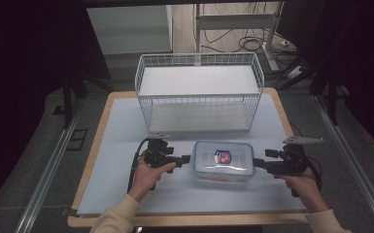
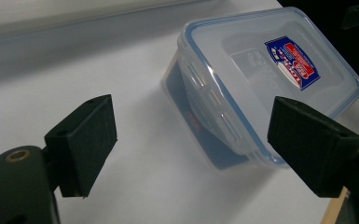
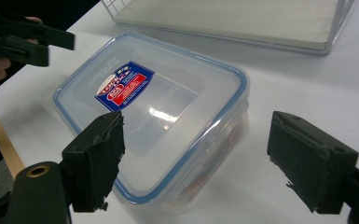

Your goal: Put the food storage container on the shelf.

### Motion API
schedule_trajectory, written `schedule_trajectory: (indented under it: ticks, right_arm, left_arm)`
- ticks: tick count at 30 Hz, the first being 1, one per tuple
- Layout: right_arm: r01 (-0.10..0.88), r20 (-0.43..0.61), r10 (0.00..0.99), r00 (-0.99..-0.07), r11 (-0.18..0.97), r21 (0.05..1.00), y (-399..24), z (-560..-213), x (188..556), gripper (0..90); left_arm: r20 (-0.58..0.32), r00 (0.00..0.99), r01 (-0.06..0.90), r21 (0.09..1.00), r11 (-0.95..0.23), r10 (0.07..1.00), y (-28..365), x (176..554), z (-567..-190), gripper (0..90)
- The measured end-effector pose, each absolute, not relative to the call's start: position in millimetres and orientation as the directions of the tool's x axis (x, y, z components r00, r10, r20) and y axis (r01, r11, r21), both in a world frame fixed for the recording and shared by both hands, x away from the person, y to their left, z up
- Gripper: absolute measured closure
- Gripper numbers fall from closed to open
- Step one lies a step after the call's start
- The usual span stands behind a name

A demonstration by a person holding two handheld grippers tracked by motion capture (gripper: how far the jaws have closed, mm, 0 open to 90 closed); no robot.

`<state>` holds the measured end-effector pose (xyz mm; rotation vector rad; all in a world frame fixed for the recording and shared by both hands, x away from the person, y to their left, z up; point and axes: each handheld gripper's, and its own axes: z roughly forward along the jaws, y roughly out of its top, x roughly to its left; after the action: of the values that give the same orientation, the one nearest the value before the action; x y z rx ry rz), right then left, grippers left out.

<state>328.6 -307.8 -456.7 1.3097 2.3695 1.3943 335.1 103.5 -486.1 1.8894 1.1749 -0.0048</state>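
On the tabletop (image 1: pixel 121 145), in front of the wire basket (image 1: pixel 199 92) at the far edge, the lidded box (image 1: pixel 222 161) sits near the front edge, not yet lifted, between the wide-open left claw (image 1: pixel 186 159) and right claw (image 1: pixel 258 164).

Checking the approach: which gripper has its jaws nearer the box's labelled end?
The right gripper: the label sits right of the middle of the box, on that gripper's side, while the left gripper faces the plain end.
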Motion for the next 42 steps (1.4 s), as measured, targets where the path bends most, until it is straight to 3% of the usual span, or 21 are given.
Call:
schedule_trajectory:
  ticks: [16,32,37,42]
  right_arm:
    - [0.653,0.360,0.687,-0.631,0.220,0.725,-299,-467,338,19.3]
    - [0.783,0.538,0.646,-0.541,0.155,0.602,-293,-491,361,14.6]
    - [0.823,0.584,0.633,-0.508,0.157,0.546,-290,-500,363,16.6]
    - [0.856,0.642,0.616,-0.457,0.109,0.505,-298,-500,363,28.0]
  left_arm:
    - [-0.535,0.557,0.781,0.597,-0.182,0.635,72,360,-505,14.5]
    - [-0.650,0.542,0.819,0.551,-0.161,0.533,71,366,-514,24.4]
    - [-0.656,0.539,0.822,0.546,-0.161,0.529,73,366,-515,26.0]
    - [-0.662,0.529,0.828,0.541,-0.150,0.532,74,365,-515,27.8]
